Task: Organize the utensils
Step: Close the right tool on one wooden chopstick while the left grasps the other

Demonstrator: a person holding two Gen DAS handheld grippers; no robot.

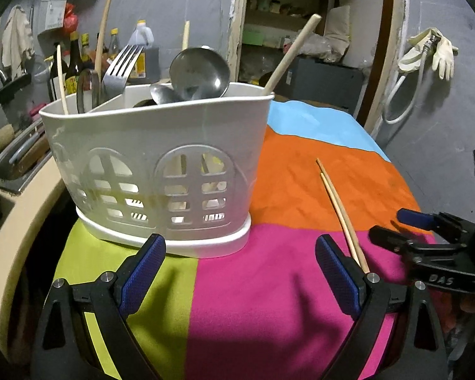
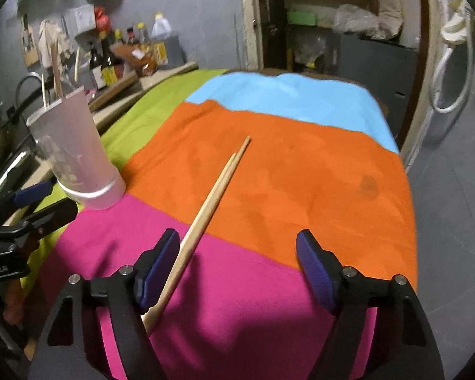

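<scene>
A white plastic utensil caddy (image 1: 161,164) stands on the coloured cloth and holds a fork (image 1: 120,66), a ladle (image 1: 199,72), a spoon and wooden sticks. It also shows in the right wrist view (image 2: 76,155) at the left. A pair of wooden chopsticks (image 2: 212,196) lies on the orange and pink cloth, also seen in the left wrist view (image 1: 338,209). My left gripper (image 1: 240,272) is open just before the caddy. My right gripper (image 2: 237,269) is open around the chopsticks' near end, which lies by its left finger (image 2: 161,266).
The table (image 2: 300,164) is covered by a cloth of green, pink, orange and blue patches. A counter at the left holds sauce bottles (image 1: 76,60) and a sink. A doorway with shelves is behind. Gloves (image 1: 427,50) hang on the right wall.
</scene>
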